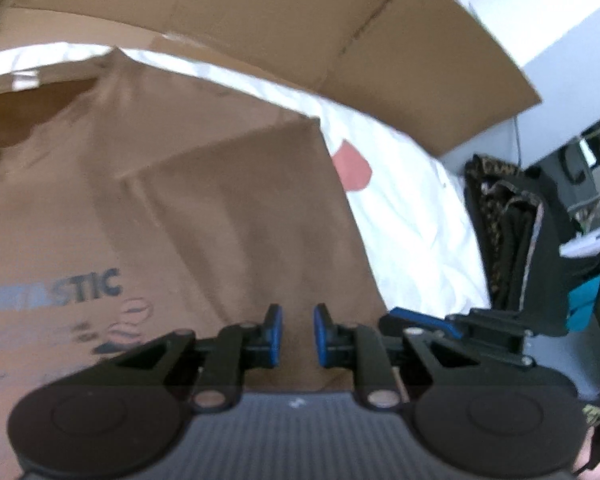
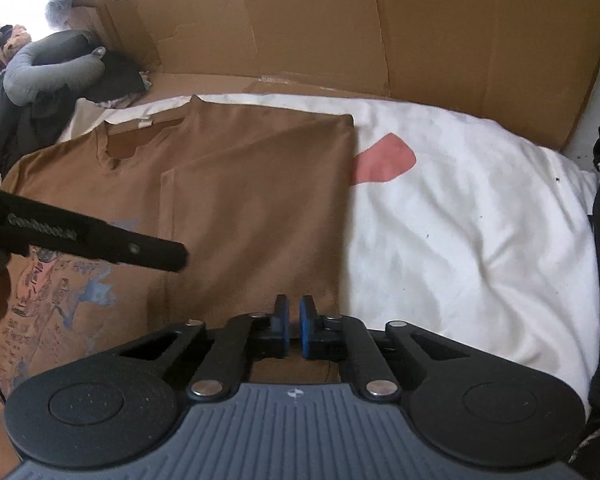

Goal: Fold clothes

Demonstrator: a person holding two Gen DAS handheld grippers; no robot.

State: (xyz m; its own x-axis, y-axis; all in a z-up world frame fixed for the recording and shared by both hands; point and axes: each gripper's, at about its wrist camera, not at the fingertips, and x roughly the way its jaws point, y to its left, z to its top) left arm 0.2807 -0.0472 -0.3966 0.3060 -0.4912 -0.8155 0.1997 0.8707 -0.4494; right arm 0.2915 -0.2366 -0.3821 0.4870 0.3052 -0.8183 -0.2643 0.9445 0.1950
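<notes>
The brown T-shirt (image 2: 236,184) lies flat on a white sheet (image 2: 460,216) and fills the left and centre of the right wrist view. Its neckline is toward the upper left of the frame and a faded print shows at the lower left. One side seems already folded over the body: a straight vertical edge runs down the middle of the shirt, and the right border of the cloth is a clean line against the sheet. Behind the bedding stands brown cardboard (image 2: 420,32).

The right tool (image 2: 294,328) is at the lower edge of the shirt, its blue pads with only a narrow gap between them and no cloth in it that I can see. The left tool (image 1: 298,334) hovers over the same brown cloth, its pads spread a little wider, also holding nothing.

The shirt looks like thin, soft knit: light, without stiffness, so it will sag and wrinkle if it is lifted at one point only. I judge that it is best pinched at the hem corners, both layers together, one tool at each corner. On a soft sheet, a deep pinch risks catching the sheet too.
</notes>
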